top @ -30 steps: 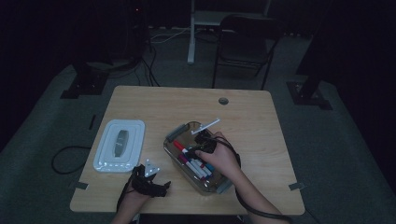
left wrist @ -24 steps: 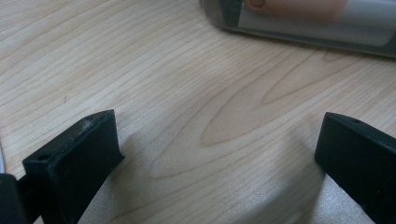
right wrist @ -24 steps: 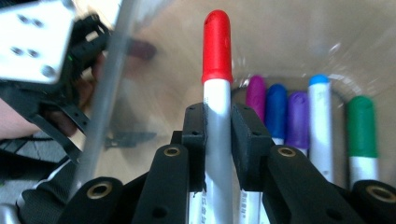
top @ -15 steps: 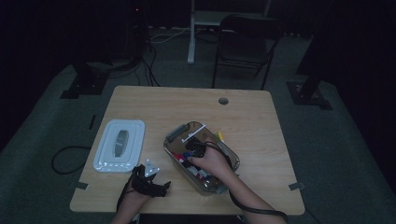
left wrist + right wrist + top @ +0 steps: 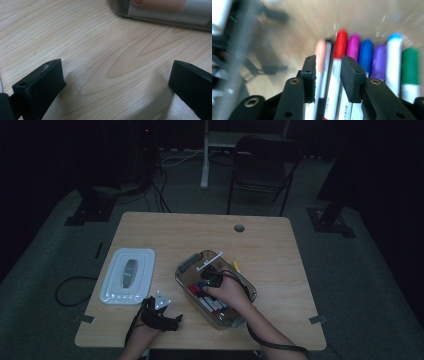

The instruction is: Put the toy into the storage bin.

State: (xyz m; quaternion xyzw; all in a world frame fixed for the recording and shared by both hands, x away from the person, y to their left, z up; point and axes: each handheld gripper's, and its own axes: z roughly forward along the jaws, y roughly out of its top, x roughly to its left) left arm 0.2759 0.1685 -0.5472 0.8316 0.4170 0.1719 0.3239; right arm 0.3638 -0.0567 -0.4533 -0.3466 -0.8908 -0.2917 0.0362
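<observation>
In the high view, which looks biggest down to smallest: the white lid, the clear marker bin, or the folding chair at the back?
1. Folding chair, though it stands farther from the camera, so its true size is unsure.
2. Clear marker bin and white lid: these look about alike, the bin perhaps slightly larger.

The light wooden table (image 5: 280, 245) carries a clear bin (image 5: 186, 268) of markers near its middle and a white lid (image 5: 112, 287) lying flat toward its left edge.

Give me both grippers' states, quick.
Left gripper: open, empty, over bare table.
Right gripper: jaws just opening, a small gap, above the red-capped marker in the clear bin; gripping nothing.
</observation>
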